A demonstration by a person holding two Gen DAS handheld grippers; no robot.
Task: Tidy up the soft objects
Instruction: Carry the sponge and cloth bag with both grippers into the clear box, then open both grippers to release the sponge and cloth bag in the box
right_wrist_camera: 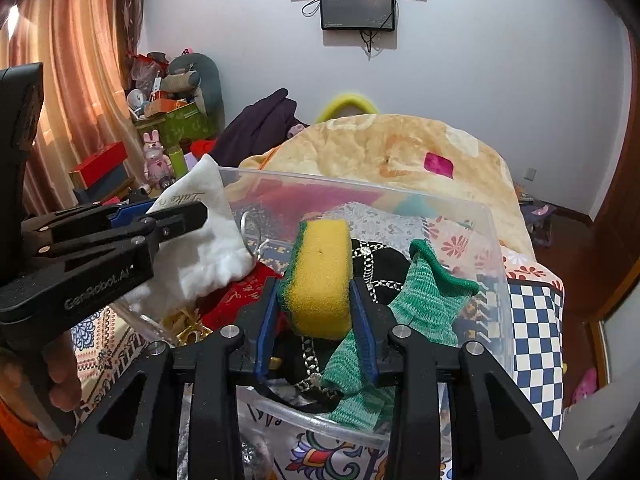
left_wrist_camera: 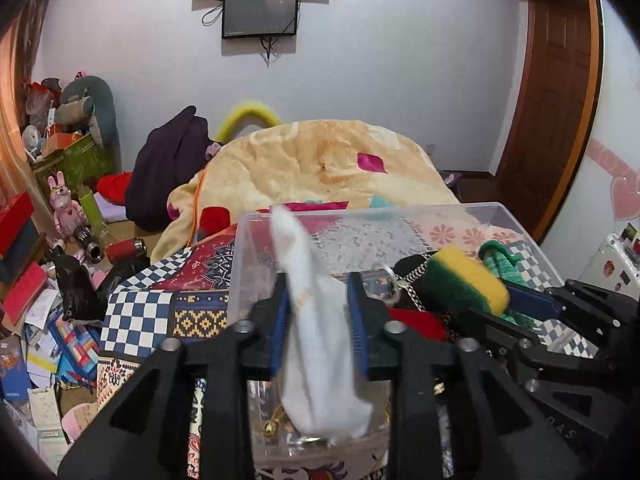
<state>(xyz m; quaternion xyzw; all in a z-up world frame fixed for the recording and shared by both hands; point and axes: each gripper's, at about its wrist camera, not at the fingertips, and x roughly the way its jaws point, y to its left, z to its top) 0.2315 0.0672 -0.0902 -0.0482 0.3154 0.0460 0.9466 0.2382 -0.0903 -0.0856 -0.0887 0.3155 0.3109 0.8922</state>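
Jaws clamped on both sides: the left gripper (left_wrist_camera: 318,312) pinches a white cloth pouch (left_wrist_camera: 320,344) between its blue pads, the pouch hanging limp over the near left corner of the clear plastic bin (left_wrist_camera: 532,240). Over on the right, the right gripper (right_wrist_camera: 316,312) squeezes a yellow sponge with a green scrub layer (right_wrist_camera: 320,276), held above the bin's contents. Just beside it, a green knitted sock (right_wrist_camera: 424,304) drapes across the right gripper's finger and over the bin's front wall. Under the sponge lies a black item with a silver chain (right_wrist_camera: 376,264); a red cloth (right_wrist_camera: 240,296) sits to its left. Beyond the bin, a patchwork bedspread (left_wrist_camera: 160,304), then a cream blanket (left_wrist_camera: 320,160) heaped high, and two dark screens (left_wrist_camera: 260,12) on the far wall.
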